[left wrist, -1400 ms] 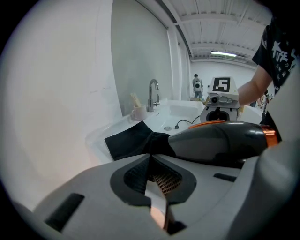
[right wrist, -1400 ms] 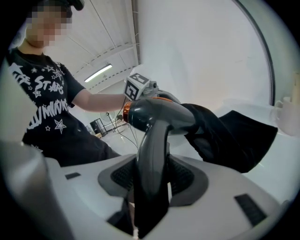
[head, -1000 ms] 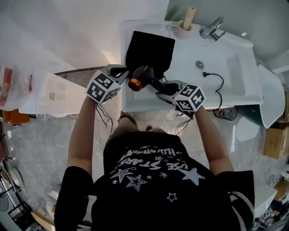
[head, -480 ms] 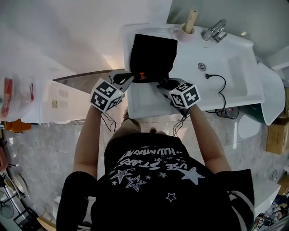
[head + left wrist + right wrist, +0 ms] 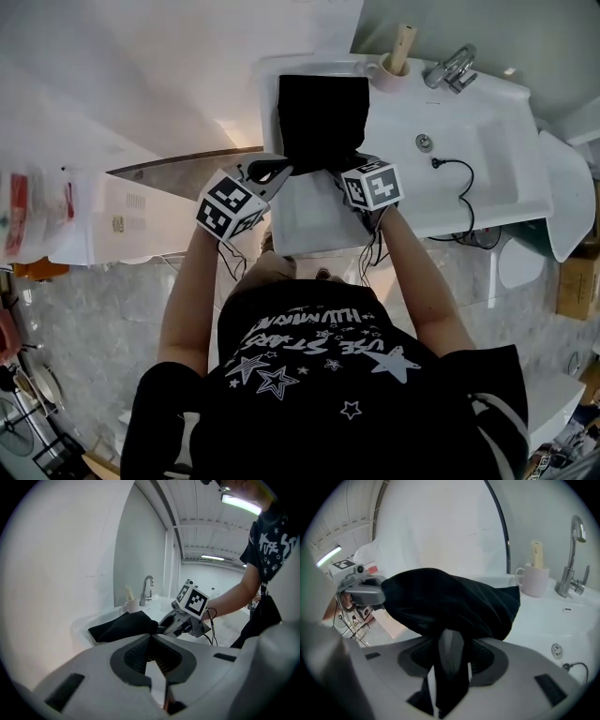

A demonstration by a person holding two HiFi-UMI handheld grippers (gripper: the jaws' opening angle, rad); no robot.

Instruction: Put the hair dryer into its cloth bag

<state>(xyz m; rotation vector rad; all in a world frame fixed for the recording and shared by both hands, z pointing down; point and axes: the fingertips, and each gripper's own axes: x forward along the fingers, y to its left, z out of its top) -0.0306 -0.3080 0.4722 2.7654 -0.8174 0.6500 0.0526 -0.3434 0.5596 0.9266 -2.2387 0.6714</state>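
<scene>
Head view, looking steeply down: person in a black T-shirt w/ white stars stands at a white sink (image 5: 487, 150), a gripper in each hand, both reaching fwd to a black cloth bag (image 5: 322, 112). Bag lies on the flat left part of the sink top, its near edge toward the person, and looks full and bulged. Hair dryer can't be seen in any view.

Left gripper (image 5: 277, 170) sits at the bag's near-left corner. In left gripper view its jaws are pressed together at the tips, right on that corner of cloth, w/ only a thin pale slit behind them.

Right gripper (image 5: 343, 172) sits at the bag's near-right corner, close beside the left one. In right gripper view its jaws are clamped on a fold of black cloth; a strip hangs down between them and the bag mounds up just beyond.

Behind the bag: a pale mug (image 5: 384, 70) w/ a light stick standing in it, then a chrome faucet (image 5: 450, 67) to the right. A thin black cable (image 5: 461, 183) curls in the basin, well apart from the bag.
</scene>
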